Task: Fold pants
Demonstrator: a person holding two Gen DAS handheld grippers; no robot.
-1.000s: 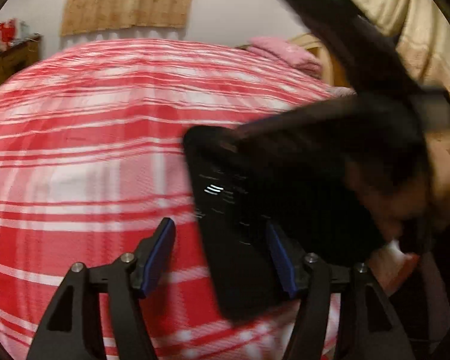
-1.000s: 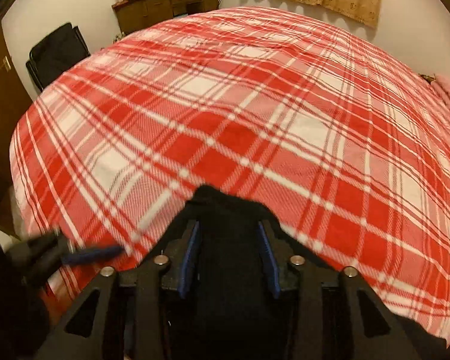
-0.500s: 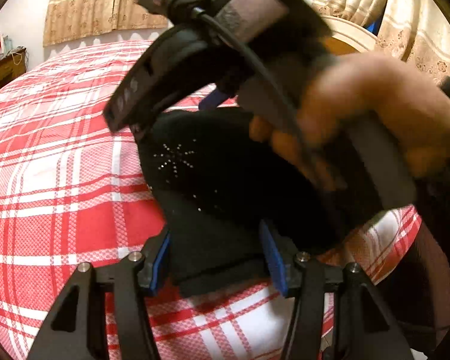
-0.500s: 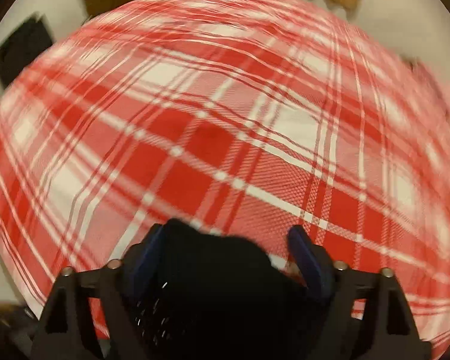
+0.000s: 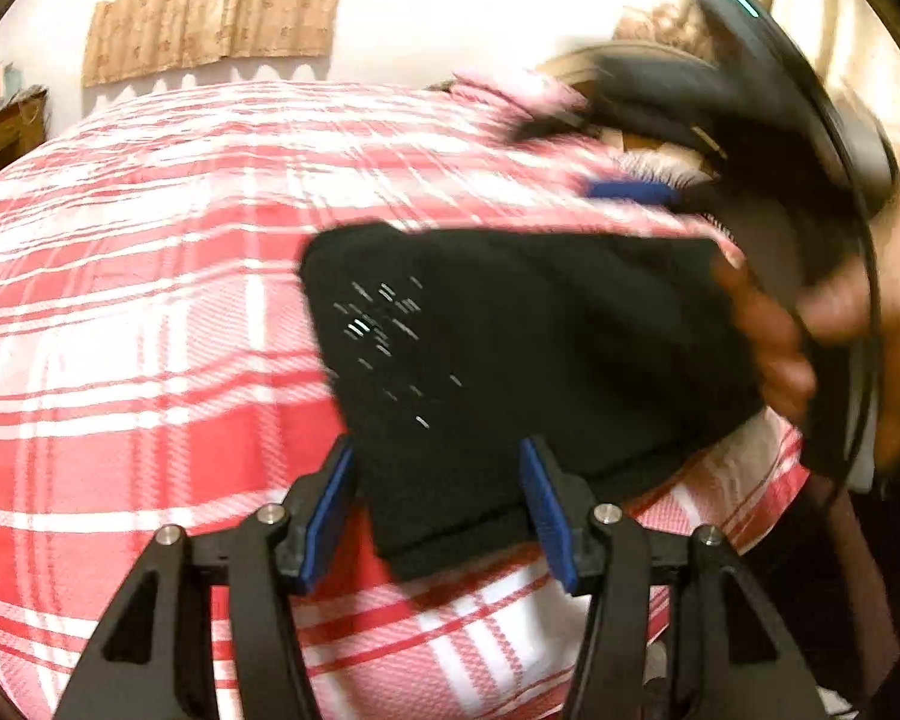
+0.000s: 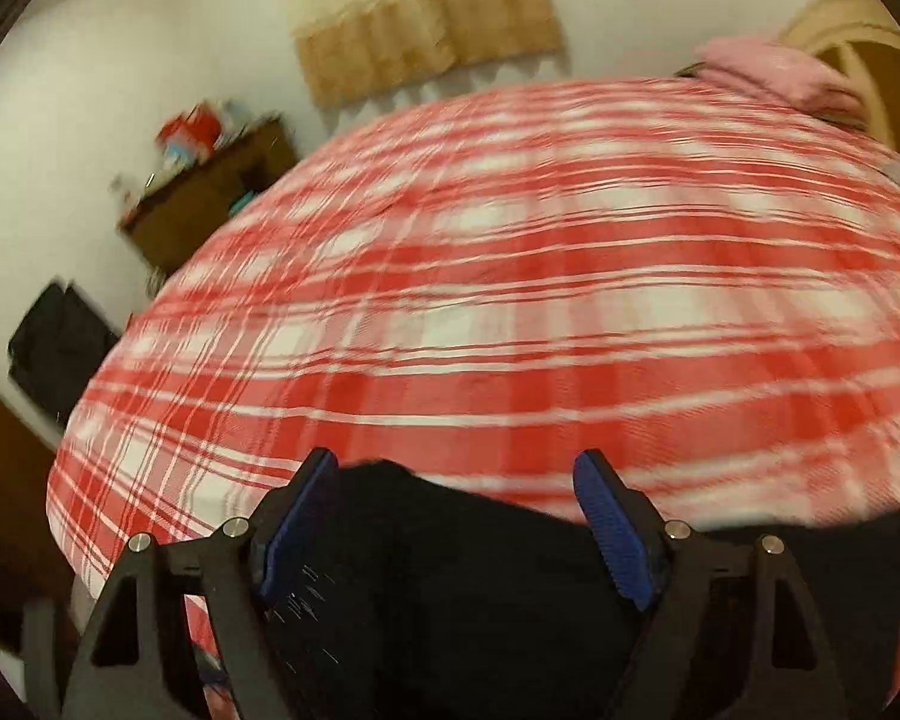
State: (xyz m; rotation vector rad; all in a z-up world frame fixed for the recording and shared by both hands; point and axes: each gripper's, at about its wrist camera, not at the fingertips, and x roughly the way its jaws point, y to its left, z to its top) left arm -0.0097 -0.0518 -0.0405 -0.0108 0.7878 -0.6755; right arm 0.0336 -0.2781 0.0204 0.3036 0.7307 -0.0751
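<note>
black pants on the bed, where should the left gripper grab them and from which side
Grip the near hem edge of the black pants, coming in low from the camera's side. That thick folded edge already lies between the open pads of the left gripper, flat on the plaid bedspread. The right gripper works the far end.

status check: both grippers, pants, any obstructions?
Left gripper open, astride black pants. Right gripper open over them. Pants bundled on plaid bed. No obstructions seen.

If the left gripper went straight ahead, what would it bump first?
Probably the black pants. They already lie between the open left gripper fingers and stretch ahead, over the bed. Depth is hard to judge.
</note>
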